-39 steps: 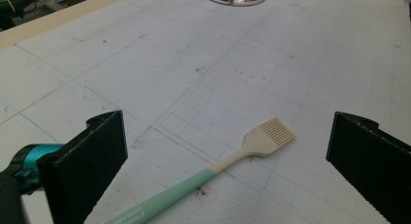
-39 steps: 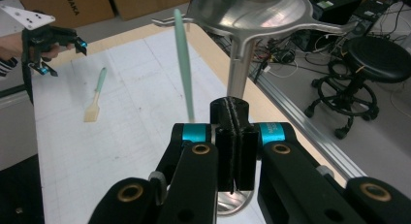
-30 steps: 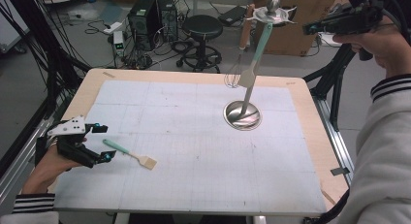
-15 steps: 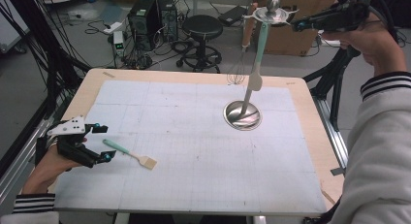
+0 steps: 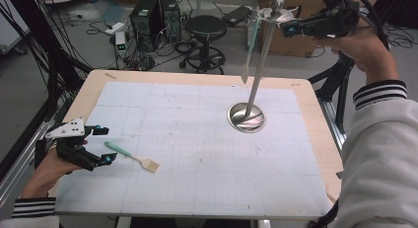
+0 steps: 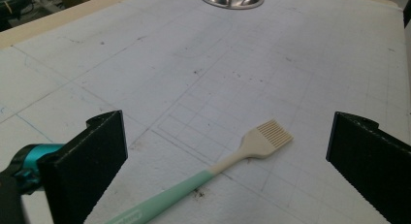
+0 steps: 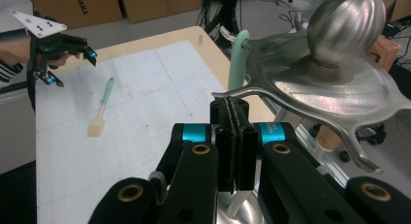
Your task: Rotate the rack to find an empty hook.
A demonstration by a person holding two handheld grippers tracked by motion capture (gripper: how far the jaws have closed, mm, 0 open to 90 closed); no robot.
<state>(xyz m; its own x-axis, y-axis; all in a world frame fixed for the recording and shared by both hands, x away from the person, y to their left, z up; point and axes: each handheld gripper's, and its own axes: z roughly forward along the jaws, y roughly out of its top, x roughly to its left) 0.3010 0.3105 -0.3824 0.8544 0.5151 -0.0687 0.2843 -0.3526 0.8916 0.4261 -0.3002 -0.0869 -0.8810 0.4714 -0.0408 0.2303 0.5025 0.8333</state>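
Cables, computers and a stool crowd the floor behind the table point(image 5: 315, 139). Left tongs point(image 5: 101, 145) gape around the brush point(image 5: 132, 157) lying on the mat. Right tongs point(image 5: 291, 28), pressed together, meet the rack point(image 5: 261, 70) top; its hanging utensil point(image 5: 250, 45) is partly hidden.

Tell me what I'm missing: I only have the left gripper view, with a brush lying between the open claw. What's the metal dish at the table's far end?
Observer: It's the base of a utensil stand; a pole rises to a ball top.
Operator: Anything hanging there?
Observer: A mint-handled spatula hangs from one hook.
Operator: Where's the other claw?
Observer: The right claw is shut, raised just under a top hook of the stand.
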